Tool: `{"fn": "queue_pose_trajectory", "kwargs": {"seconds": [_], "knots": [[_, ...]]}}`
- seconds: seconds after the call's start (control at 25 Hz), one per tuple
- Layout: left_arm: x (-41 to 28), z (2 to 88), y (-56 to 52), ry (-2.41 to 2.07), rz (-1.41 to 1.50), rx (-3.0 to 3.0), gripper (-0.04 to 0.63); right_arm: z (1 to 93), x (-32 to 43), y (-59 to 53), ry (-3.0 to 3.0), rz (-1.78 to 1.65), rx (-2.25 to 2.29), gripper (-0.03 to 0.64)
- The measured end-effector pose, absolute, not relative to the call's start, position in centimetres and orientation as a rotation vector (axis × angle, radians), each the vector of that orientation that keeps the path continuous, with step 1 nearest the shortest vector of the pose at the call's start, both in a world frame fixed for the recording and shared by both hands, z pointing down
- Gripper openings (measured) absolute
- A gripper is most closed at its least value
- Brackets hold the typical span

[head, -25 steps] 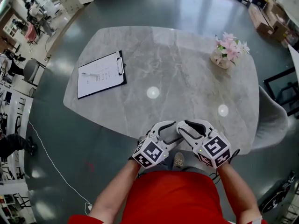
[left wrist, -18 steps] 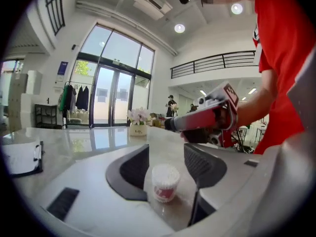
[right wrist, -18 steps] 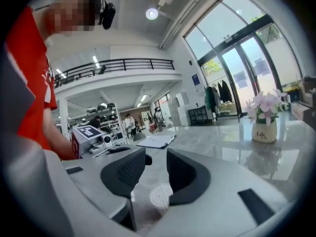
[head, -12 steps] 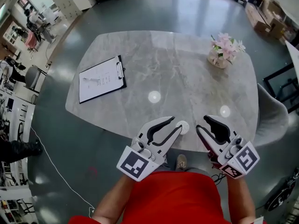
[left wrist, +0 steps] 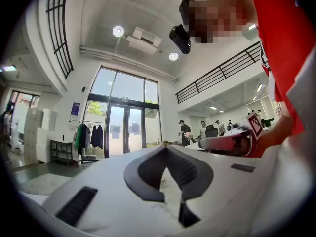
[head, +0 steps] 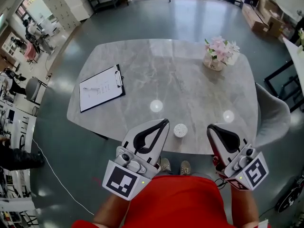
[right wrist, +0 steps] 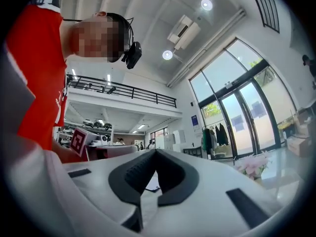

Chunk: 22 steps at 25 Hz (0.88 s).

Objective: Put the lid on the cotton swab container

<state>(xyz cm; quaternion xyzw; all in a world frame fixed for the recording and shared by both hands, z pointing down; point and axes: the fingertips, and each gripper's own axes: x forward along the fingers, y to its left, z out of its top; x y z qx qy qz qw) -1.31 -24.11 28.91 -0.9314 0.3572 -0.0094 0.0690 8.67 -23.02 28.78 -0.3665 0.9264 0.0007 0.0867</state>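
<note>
Left gripper (head: 165, 122) newly closed (beside container (head: 180, 130))

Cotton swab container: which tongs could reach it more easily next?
Left, probably. The left tongs end closer to the cotton swab container; the right tongs sit farther off. Both are shut and empty.

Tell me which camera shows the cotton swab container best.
The head view: the cotton swab container stands in plain sight near the table's front edge. The left and right gripper views look out across the room and do not show it.
</note>
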Motion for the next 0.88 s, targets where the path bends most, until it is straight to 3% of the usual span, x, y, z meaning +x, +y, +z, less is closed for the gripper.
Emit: {"fn": "queue_pose_trajectory", "kwargs": {"seconds": [0.88], "knots": [[-0.2,27.6,-21.5,1.032,-0.027,-2.765,0.012,27.1,8.1,-20.8,2.774,0.069,-1.057,0.017]]}}
